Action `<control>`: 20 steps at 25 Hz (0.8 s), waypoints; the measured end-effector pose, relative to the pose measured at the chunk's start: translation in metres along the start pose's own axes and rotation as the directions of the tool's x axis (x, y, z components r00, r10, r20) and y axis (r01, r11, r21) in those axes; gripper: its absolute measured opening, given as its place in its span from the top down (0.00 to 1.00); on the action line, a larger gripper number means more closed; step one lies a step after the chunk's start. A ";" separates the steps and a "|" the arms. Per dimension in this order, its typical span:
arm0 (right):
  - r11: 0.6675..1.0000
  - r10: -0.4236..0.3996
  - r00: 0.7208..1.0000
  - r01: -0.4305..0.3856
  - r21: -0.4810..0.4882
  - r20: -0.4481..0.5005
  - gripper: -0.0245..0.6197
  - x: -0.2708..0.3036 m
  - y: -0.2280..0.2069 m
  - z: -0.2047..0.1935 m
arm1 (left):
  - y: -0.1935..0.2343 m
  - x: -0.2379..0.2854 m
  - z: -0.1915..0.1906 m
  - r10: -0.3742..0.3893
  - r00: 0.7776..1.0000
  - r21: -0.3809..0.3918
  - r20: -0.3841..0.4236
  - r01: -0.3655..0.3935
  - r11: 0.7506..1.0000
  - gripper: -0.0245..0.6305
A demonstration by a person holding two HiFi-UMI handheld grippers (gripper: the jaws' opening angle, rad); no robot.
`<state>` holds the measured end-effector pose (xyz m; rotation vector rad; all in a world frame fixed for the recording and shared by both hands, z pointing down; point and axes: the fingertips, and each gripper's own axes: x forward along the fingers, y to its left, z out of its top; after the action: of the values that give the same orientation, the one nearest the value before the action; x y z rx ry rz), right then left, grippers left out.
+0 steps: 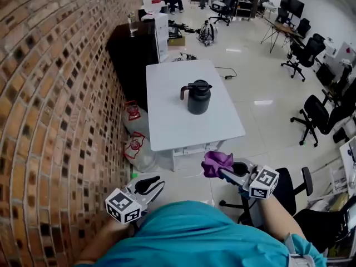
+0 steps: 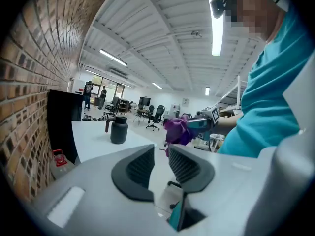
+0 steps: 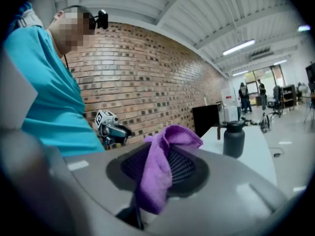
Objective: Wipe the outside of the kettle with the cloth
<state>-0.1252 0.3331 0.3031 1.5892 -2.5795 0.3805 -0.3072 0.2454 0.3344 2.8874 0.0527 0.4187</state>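
Observation:
A dark grey kettle (image 1: 197, 97) with a curved handle stands upright on the white table (image 1: 167, 124), well ahead of both grippers. It also shows in the left gripper view as the kettle (image 2: 118, 130) and in the right gripper view as the kettle (image 3: 234, 139). My right gripper (image 1: 221, 172) is held off the table's near edge, shut on a purple cloth (image 1: 216, 162), which drapes over its jaws (image 3: 157, 173). My left gripper (image 1: 157, 186) hangs low by the brick wall, its jaws a narrow gap apart with nothing between them (image 2: 160, 154).
A brick wall (image 1: 50, 93) runs along the left. A black cabinet (image 1: 130, 49) stands behind the table, and red-and-white bags (image 1: 133, 146) lie by the wall under it. An office chair (image 1: 292, 188) is at my right; more chairs (image 1: 317, 115) and desks fill the far right.

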 end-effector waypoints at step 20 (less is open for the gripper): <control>0.999 0.039 0.990 -0.041 0.017 0.134 0.82 -0.162 0.049 -0.040 | -0.171 0.041 -0.010 0.128 0.987 -0.057 0.095 -0.122 0.991 0.94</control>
<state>-0.0974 0.5050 0.3002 1.6247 -2.7179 0.3145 -0.2713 0.4170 0.3162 2.8650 -0.1540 0.2938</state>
